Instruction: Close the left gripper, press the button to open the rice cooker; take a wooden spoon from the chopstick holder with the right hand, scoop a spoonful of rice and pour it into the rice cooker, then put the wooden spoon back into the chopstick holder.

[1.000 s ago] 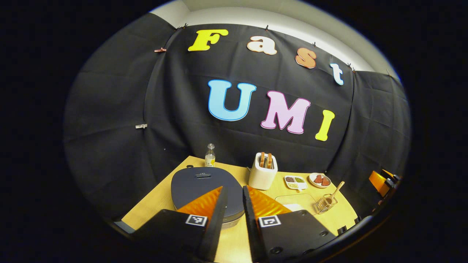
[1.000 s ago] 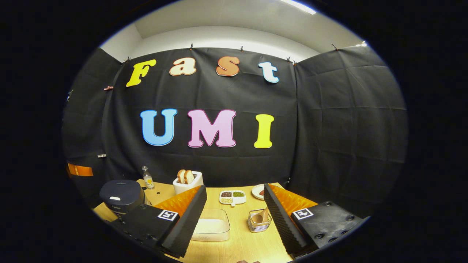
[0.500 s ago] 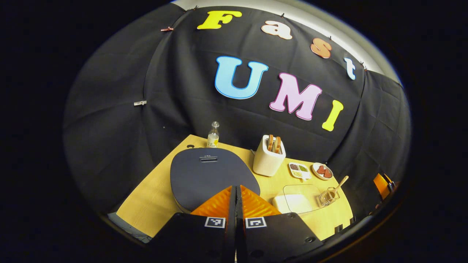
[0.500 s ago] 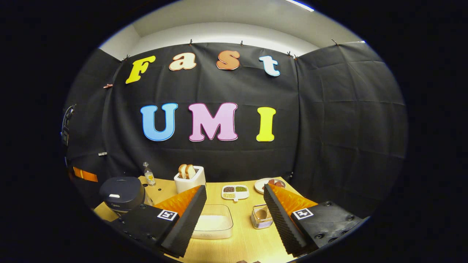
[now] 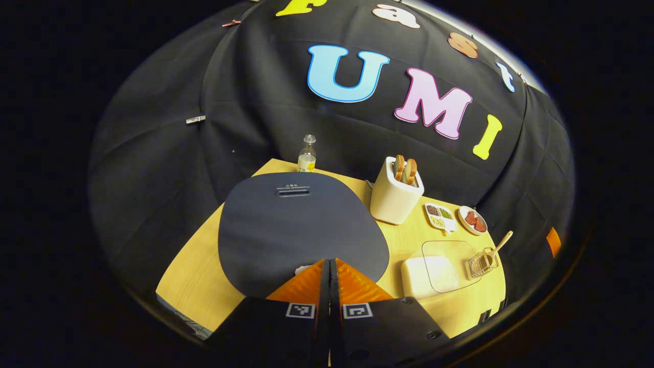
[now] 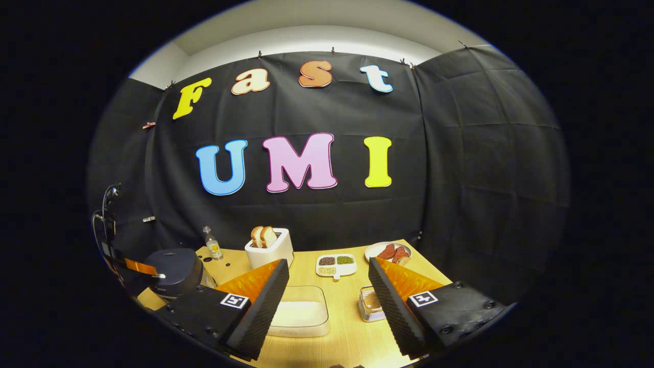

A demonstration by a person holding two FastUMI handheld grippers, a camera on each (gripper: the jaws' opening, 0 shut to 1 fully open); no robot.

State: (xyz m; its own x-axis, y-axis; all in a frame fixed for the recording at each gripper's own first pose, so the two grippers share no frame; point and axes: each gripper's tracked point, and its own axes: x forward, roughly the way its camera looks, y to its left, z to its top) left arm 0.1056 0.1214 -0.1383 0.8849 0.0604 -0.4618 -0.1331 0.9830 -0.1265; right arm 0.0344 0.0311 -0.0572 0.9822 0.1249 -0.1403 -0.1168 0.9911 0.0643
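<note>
The dark blue rice cooker (image 5: 291, 225) stands with its lid down. My left gripper (image 5: 329, 261) is shut with nothing in it, its tips at the lid's front edge beside a small pale button (image 5: 304, 268). A wooden spoon (image 5: 499, 243) leans in the wire chopstick holder (image 5: 479, 265), next to the clear box of rice (image 5: 434, 270). My right gripper (image 6: 328, 263) is open and empty above the table, with the rice box (image 6: 301, 314) and the holder (image 6: 370, 306) low between its fingers. The rice cooker (image 6: 176, 267) is far left there, the other gripper (image 6: 137, 267) at it.
A white toaster (image 5: 396, 197) with bread and a small bottle (image 5: 306, 156) stand behind the cooker. A divided dish (image 5: 440, 215) and a plate of red pieces (image 5: 472, 220) lie at the back right. The wooden table (image 5: 204, 276) ends at the black cloth wall.
My left gripper shut and came down and forward to the cooker's front edge. The right gripper stayed open and drifted slightly forward.
</note>
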